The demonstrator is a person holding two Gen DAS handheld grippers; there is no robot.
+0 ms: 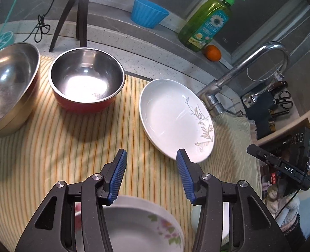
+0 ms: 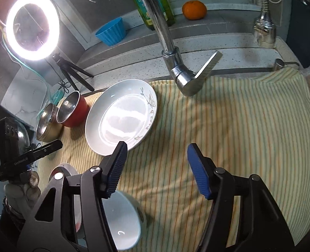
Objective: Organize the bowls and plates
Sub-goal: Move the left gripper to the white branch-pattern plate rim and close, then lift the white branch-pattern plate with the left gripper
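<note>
While both claws hang over the striped cloth (image 1: 75, 147) on the tabletop, neither holds anything: the left claw (image 1: 151, 157) stands partly apart with bare cloth between its pads, and the right claw (image 2: 157, 153) likewise stands apart over bare cloth.

Nearest, at six o'clock under the left claw's frame, lies a flowered plate (image 1: 138, 226); in the right wrist view a white bowl (image 2: 123, 224) sits at about seven o'clock beneath that claw's left finger.

Farther out lies the leaf-patterned plate (image 1: 176, 117), flat on the cloth. From the left claw it lies at about one o'clock, its near rim just beyond the right pad; from the right claw it lies at eleven o'clock, its near rim just behind the left pad's tip. Either claw seems close enough to take that rim; I judge the left slightly better lined up.

Farther still, at ten to eleven o'clock from the left claw, stand the red steel bowl (image 1: 87, 79) and, just beside it, the gold steel bowl (image 1: 8, 88).

Beyond, the faucet (image 2: 176, 63) rises at twelve o'clock in the right wrist view.
</note>
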